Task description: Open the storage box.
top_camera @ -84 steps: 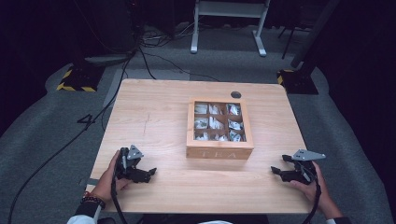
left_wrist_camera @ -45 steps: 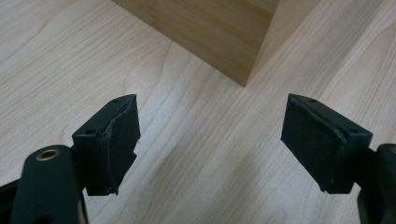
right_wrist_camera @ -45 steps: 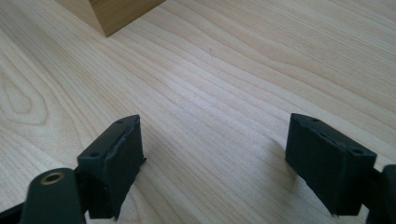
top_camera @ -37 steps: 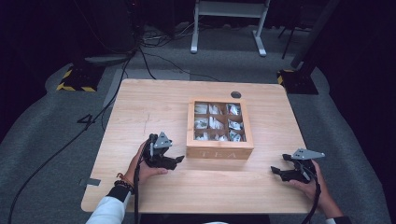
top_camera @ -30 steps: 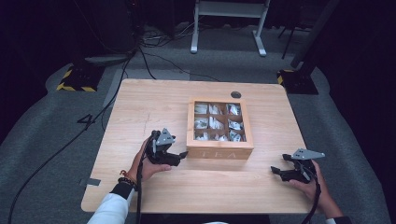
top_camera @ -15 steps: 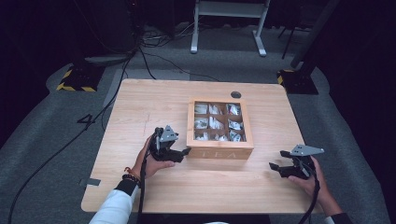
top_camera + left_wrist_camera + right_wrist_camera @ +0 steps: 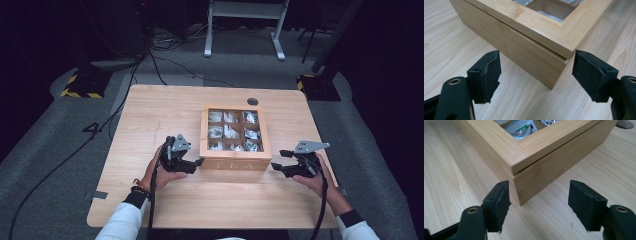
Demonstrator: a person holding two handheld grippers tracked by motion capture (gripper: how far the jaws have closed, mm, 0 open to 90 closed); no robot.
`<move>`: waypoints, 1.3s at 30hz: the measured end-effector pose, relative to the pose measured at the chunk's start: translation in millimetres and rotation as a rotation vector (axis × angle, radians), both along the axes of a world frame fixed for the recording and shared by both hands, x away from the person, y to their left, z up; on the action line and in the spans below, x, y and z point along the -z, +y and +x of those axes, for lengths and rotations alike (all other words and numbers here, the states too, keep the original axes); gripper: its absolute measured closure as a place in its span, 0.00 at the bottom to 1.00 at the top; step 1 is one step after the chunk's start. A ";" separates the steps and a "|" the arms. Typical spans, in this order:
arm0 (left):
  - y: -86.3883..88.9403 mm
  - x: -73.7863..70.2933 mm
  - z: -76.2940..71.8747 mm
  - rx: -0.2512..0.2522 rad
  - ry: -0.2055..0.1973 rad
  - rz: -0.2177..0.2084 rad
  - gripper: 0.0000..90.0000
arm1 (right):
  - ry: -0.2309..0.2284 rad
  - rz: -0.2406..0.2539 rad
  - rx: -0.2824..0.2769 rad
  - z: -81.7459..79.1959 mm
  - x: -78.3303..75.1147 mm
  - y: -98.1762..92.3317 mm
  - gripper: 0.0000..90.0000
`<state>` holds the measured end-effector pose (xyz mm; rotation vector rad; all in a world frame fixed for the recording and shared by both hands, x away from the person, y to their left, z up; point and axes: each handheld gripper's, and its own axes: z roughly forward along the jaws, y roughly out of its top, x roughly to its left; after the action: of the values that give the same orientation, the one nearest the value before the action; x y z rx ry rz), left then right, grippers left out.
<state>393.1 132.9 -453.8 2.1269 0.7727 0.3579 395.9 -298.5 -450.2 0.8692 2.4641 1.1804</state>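
Note:
A wooden tea box marked TEA stands shut mid-table, and sachets show through its windowed lid. My left gripper is at the box's front-left corner. In the left gripper view, its open jaws flank that corner without touching it. At the front-right corner is my right gripper. Its jaws have just been closing but are still open. The box corner lies just ahead of them, with nothing pressed between the pads. Sachets show under the lid.
The light wooden table has a round cable hole behind the box. Beyond the table, cables cross the grey floor, a white stand rises at the back, and yellow-and-black striped bases sit at both sides.
The left hand moved from the table's front left up to the box's front-left corner, then held still. The right gripper has moved left toward the front-right corner, rising slightly, and its jaws have narrowed.

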 end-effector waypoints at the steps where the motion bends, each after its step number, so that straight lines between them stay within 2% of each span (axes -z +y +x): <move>1: 0.0 0.0 0.0 0.000 0.000 0.000 0.26 | 0.000 0.000 0.000 0.0 0.0 0.0 0.38; 8: 0.7 0.1 0.4 0.001 0.002 -0.001 0.26 | 0.020 0.023 -0.027 9.6 -2.9 13.9 0.41; 13: 0.2 0.0 0.5 0.003 -0.006 0.003 0.25 | 0.019 0.034 -0.043 9.2 -2.8 19.6 0.47; 17: -2.1 -2.7 0.8 0.004 -0.040 0.013 0.25 | 0.000 0.034 -0.050 7.6 -5.3 26.0 0.48; 20: -5.2 -7.4 3.3 0.017 -0.046 0.006 0.25 | 0.007 0.051 -0.040 8.2 -8.7 26.3 0.47; 24: -10.4 -14.7 5.5 0.014 -0.087 0.000 0.25 | 0.000 0.089 -0.027 9.2 -18.2 23.9 0.47; 33: -13.5 -23.8 9.3 0.014 -0.107 -0.019 0.24 | -0.013 0.098 -0.016 10.8 -27.0 22.9 0.47; 36: -15.4 -25.3 10.5 0.014 -0.130 -0.009 0.24 | -0.037 0.095 -0.015 9.9 -31.4 23.3 0.44; 39: -18.1 -29.6 13.4 0.034 -0.135 0.008 0.23 | -0.054 0.091 -0.013 8.5 -34.7 24.4 0.43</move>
<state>406.5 114.8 -424.2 2.0970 0.6580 0.4818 404.4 -274.0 -415.5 0.8348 2.3934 1.3117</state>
